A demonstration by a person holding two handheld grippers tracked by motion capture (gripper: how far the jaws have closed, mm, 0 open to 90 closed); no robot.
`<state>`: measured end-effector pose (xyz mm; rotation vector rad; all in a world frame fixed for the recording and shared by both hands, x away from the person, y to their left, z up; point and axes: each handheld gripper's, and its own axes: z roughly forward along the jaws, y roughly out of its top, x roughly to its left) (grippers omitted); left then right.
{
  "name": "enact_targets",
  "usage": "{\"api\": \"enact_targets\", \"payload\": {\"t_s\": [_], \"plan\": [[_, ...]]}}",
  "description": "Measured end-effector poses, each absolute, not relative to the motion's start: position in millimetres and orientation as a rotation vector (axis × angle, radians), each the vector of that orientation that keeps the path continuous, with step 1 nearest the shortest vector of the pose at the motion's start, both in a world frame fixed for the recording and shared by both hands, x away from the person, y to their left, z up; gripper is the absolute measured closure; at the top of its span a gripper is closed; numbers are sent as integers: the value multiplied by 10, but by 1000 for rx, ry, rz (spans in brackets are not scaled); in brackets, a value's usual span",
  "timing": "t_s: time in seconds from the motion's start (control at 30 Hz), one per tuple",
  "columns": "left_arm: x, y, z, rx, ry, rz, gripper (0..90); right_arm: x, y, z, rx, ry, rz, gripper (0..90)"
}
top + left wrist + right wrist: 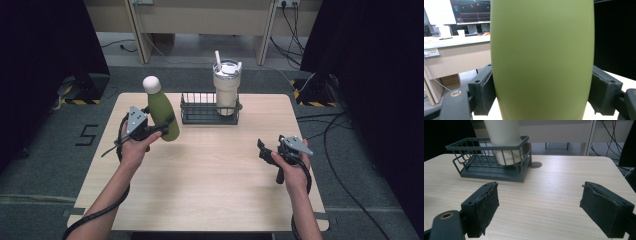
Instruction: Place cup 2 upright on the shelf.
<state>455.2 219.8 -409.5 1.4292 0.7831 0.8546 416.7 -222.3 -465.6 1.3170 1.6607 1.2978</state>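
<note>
The green bottle (162,114) with its white cap is clamped in my left hand-held gripper (152,131), held above the left part of the desk (210,190), just left of the dark wire basket (200,114). In the left gripper view the bottle's (541,60) body sits between both pads, which press on its sides low on the widest part, so the grip looks firm. The basket's right end already holds a cream tumbler (226,87) with a lid and straw, and its left end is free, so I judge that the bottle belongs there. To do this well I keep the bottle upright, carry it high enough for its base to pass over the basket's rim, and line it up over the free end before lowering. I should come down slowly and straight, staying off the tumbler, since a knock could tip it or shove the basket. I only let the pads go once the base rests flat on the basket's floor. My right hand-held gripper (270,150) hovers empty over the right part of the desk; in the right gripper view nothing sits between its pads (482,208), which stand apart. It could steady the basket if that slides.
</note>
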Motion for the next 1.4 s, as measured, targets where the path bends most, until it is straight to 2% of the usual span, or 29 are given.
{"api": "enact_targets", "payload": {"t_s": [1.4], "plan": [[5049,1797,-3875,1396,782,889,203,4168,-2174,-4685,1316,1676,1279,149]]}}
